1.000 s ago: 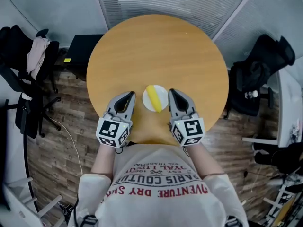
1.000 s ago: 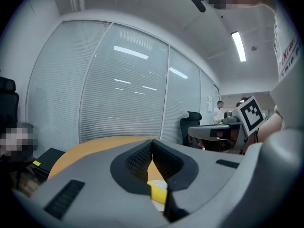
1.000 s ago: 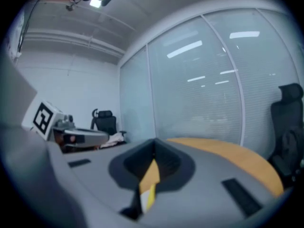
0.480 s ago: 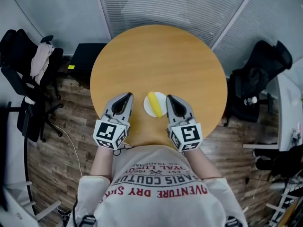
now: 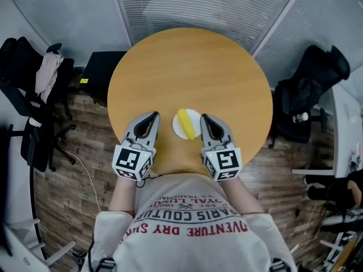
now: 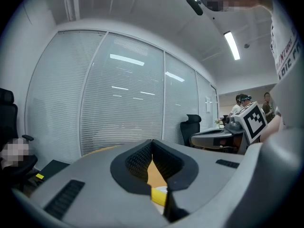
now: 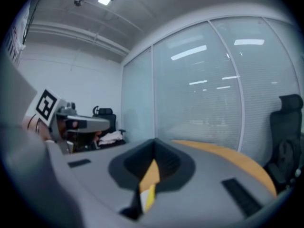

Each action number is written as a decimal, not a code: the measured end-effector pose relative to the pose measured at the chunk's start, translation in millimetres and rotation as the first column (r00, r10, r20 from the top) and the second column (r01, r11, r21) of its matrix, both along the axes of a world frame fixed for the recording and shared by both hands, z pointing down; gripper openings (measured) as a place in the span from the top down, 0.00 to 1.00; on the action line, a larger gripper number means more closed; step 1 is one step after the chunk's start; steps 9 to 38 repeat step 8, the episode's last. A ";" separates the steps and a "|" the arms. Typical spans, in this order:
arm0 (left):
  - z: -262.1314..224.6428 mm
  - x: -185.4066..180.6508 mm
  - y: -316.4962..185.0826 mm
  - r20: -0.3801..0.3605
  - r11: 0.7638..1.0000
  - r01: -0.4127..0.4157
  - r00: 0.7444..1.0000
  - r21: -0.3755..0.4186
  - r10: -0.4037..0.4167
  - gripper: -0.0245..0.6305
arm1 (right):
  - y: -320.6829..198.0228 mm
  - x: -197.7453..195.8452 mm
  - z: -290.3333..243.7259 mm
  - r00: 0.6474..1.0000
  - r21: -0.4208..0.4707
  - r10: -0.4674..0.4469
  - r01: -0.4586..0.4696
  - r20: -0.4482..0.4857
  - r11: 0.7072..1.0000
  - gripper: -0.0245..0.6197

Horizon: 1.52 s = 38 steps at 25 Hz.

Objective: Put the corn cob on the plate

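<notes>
Round wooden table (image 5: 193, 67); corn cob (image 5: 185, 123) on plate (image 5: 178, 130) between left gripper (image 5: 152, 116) and right gripper (image 5: 205, 118), both closed, empty; wood floor (image 5: 79, 169), office chairs (image 5: 309, 89) around

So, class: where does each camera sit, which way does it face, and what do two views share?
Head view: on the head, facing steeply down at the round table; shows shirt, left gripper, right gripper.
Left gripper view: on that gripper, facing along its shut jaws towards blinds.
Right gripper view: likewise, towards glass wall.
Shared: corn cob on plate.
</notes>
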State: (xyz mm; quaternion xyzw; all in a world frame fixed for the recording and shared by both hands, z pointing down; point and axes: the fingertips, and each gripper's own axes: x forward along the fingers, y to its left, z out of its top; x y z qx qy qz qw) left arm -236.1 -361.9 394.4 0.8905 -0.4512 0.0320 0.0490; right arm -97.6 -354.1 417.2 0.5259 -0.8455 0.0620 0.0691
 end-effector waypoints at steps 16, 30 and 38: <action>-1.3 6.4 -3.5 0.006 1.000 -0.011 1.000 0.002 0.011 0.91 | -2.9 4.5 1.9 1.000 0.002 0.002 -0.002 0.003 1.000 0.92; -1.3 6.4 -3.5 0.006 1.000 -0.011 1.000 0.002 0.011 0.91 | -2.9 4.5 1.9 1.000 0.002 0.002 -0.002 0.003 1.000 0.92; -1.3 6.4 -3.5 0.006 1.000 -0.011 1.000 0.002 0.011 0.91 | -2.9 4.5 1.9 1.000 0.002 0.002 -0.002 0.003 1.000 0.92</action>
